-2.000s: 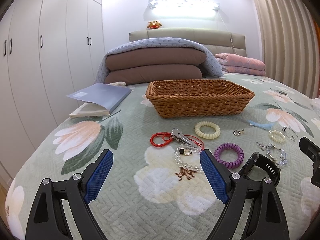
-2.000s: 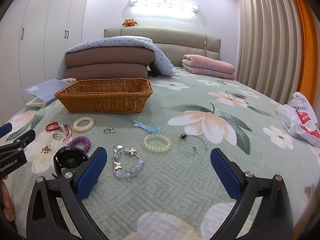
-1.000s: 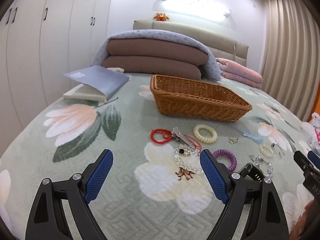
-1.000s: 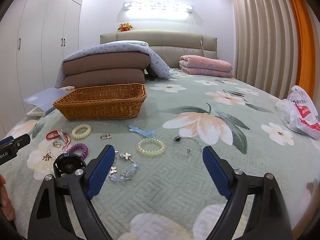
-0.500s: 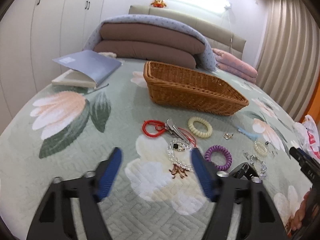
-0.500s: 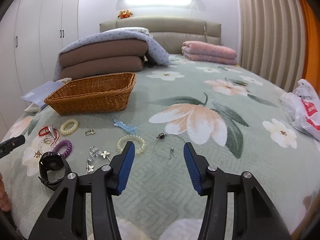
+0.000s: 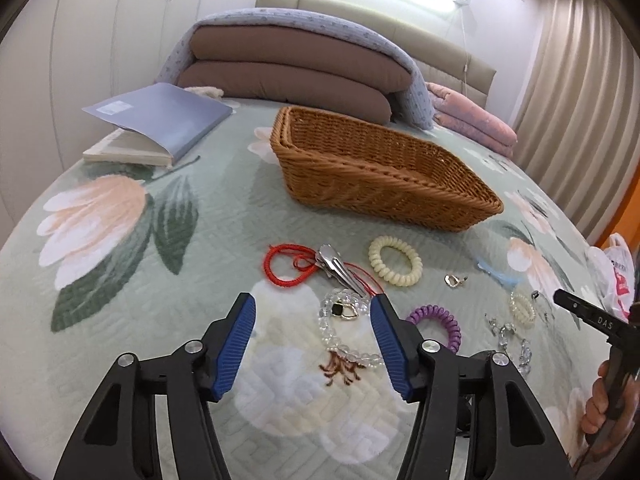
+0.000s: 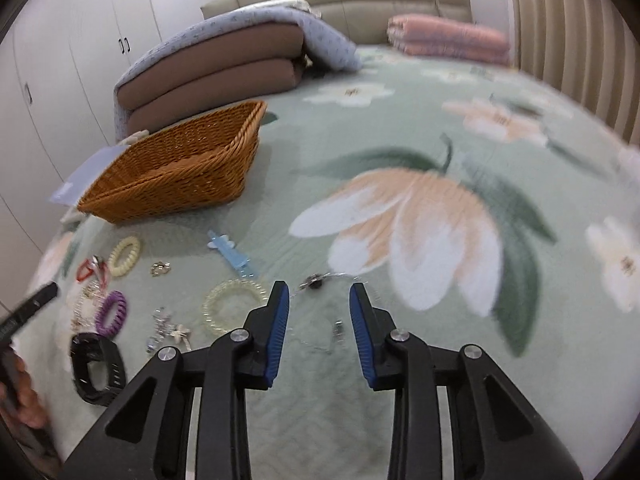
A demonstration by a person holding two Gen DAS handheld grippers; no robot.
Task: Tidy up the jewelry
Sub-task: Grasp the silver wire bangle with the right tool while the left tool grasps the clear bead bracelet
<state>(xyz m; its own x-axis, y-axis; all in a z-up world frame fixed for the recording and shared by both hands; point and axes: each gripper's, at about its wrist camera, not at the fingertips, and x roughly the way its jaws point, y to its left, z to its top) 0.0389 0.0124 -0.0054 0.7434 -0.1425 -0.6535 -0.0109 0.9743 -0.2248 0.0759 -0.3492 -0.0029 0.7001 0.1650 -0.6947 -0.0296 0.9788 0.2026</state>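
Here we have the jewelry spread over the flowered bed (image 7: 120,300), in a loose row near its foot edge, with a wicker basket (image 7: 372,176) farther up toward the pillows and nothing visible inside it. Our left tool (image 7: 312,340) hangs over a clear bead bracelet (image 7: 344,332); its blue pads have just been narrowing but remain apart, with the bracelet between them, and we cannot see either pad touching it. Beyond it lie a red cord loop (image 7: 286,264), a silver hair clip (image 7: 338,266), a cream coil hair tie (image 7: 395,266) and a purple coil hair tie (image 7: 434,326).

Our right tool (image 8: 319,324) has also just been closing, its pads now fairly close yet still parted, around a thin wire bangle (image 8: 320,280) that lies on the bed. Just beside it rests a pearl bracelet (image 8: 234,310), then a blue hair clip (image 8: 234,254) and a black watch (image 8: 98,368) toward the left edge.
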